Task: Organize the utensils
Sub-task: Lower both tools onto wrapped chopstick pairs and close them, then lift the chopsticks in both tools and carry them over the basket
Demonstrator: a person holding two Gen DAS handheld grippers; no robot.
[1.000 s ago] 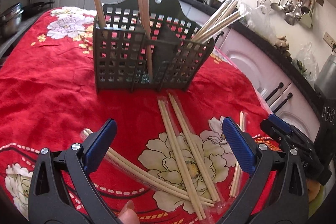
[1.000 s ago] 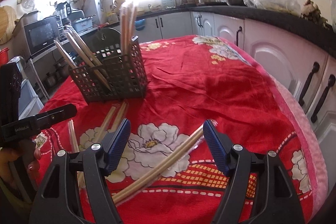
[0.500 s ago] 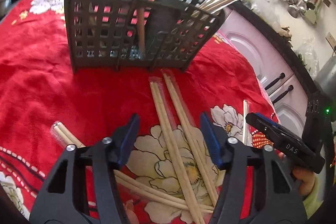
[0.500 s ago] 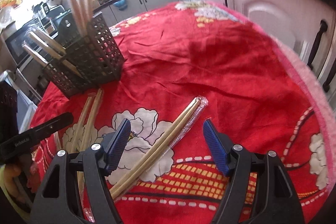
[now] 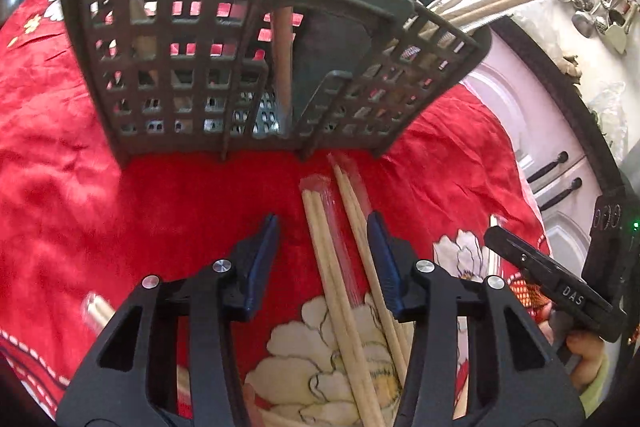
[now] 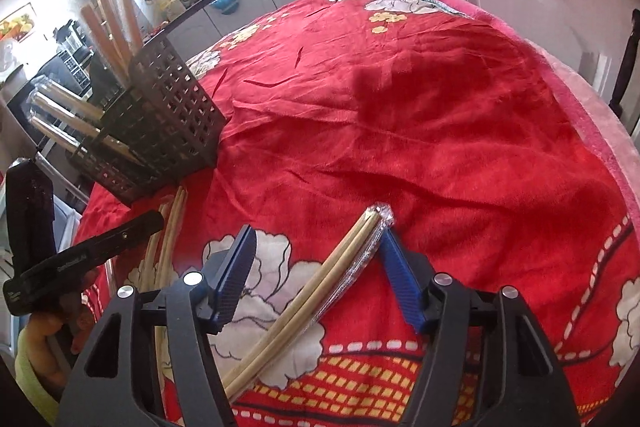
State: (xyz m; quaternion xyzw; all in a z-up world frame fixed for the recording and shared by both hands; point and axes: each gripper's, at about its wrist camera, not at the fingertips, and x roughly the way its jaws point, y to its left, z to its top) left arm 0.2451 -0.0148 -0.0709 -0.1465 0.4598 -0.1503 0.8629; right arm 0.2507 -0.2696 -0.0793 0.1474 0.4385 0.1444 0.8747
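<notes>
Both grippers have dropped closer onto loose chopsticks, jaws closing.
Left gripper (image 5: pixel 323 259) straddles two pairs (image 5: pixel 344 267), may pinch both; right gripper (image 6: pixel 316 275), not yet gripping, could nudge its wrapped pair (image 6: pixel 320 283) away.

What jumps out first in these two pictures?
A bright red flowered tablecloth fills both views. On it stands a dark slotted utensil basket with chopsticks poking out. In front, each hand's blue-padded tongs, left and right, are closing around wrapped chopstick pairs lying loose on the cloth.
</notes>
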